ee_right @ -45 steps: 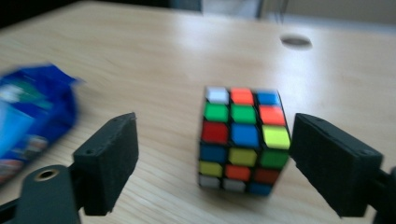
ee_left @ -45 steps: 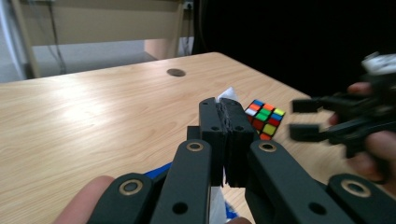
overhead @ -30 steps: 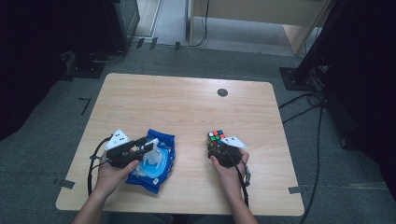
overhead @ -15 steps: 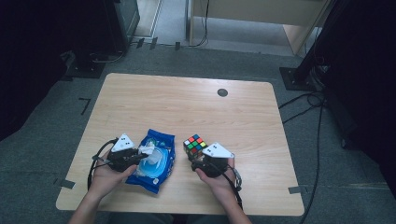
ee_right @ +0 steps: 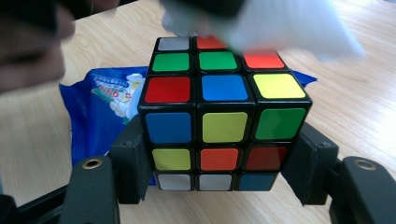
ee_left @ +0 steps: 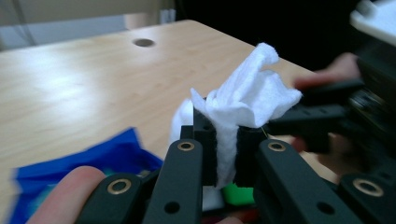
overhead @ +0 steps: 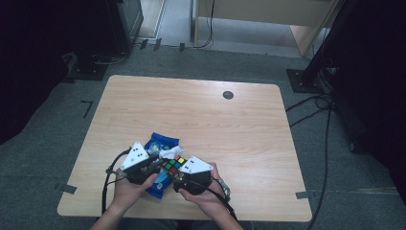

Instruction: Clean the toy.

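Observation:
My left gripper [ee_left: 227, 135] is shut on a white wipe [ee_left: 243, 102]; its jaws have just been closing with the wipe between them. The wipe sticks up above the pads, crumpled. My right gripper [ee_right: 219, 158] is shut on a scrambled colour cube [ee_right: 224, 112], with a pad on each side of it. In the high view the left gripper [overhead: 155, 160] and the right gripper [overhead: 178, 168] meet near the table's front edge, with the wipe [overhead: 168, 152] touching the top of the cube [overhead: 173, 164]. A blue wipe pack [overhead: 160, 141] lies under and behind them.
The wooden table [overhead: 215, 120] has a small round dark hole [overhead: 228, 95] at the back right. Cables [overhead: 110, 187] trail from the grippers toward the front edge. Dark stands and cords sit on the grey floor around the table.
The right gripper carried the cube left and slightly up, toward the left gripper. The left gripper closed on the wipe, lifted it from the blue pack and moved right to the cube.

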Tool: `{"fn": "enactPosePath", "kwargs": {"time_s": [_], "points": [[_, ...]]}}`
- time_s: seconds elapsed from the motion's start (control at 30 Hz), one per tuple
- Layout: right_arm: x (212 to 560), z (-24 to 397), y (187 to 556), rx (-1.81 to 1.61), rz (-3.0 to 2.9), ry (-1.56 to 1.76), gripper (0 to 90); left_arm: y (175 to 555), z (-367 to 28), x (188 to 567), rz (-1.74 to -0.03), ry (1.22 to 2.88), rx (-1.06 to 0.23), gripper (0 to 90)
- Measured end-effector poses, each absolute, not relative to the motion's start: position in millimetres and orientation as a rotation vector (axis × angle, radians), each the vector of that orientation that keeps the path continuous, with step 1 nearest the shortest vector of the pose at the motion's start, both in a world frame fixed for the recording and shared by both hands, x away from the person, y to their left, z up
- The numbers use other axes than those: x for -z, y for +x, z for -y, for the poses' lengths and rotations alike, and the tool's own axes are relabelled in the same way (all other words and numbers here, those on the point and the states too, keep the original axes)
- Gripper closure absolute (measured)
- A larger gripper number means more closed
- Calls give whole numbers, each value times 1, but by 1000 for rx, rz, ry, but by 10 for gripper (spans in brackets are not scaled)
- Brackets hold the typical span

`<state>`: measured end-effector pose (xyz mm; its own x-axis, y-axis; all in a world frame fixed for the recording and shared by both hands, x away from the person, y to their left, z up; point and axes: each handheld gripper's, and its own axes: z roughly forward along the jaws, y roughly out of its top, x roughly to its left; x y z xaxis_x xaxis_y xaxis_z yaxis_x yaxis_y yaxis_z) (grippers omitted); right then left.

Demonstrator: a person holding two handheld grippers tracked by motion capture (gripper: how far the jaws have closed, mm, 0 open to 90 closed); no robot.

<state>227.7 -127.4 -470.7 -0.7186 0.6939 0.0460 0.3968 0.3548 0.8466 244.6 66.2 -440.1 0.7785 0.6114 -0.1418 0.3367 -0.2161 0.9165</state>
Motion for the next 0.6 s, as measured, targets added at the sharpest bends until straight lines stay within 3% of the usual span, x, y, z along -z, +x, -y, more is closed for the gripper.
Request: {"fn": "enactPosePath", "kwargs": {"time_s": [0.1, 0.4, 0.6], "points": [[469, 132, 231, -1285, -2279, 998, 348, 237, -56, 440, -659, 1826, -222, 839], [463, 145, 231, -1316, -2237, 1001, 348, 251, -73, 441, -795, 1742, -275, 843], [463, 141, 233, -1313, -2233, 1003, 348, 235, -55, 439, -675, 1773, -308, 840]]}}
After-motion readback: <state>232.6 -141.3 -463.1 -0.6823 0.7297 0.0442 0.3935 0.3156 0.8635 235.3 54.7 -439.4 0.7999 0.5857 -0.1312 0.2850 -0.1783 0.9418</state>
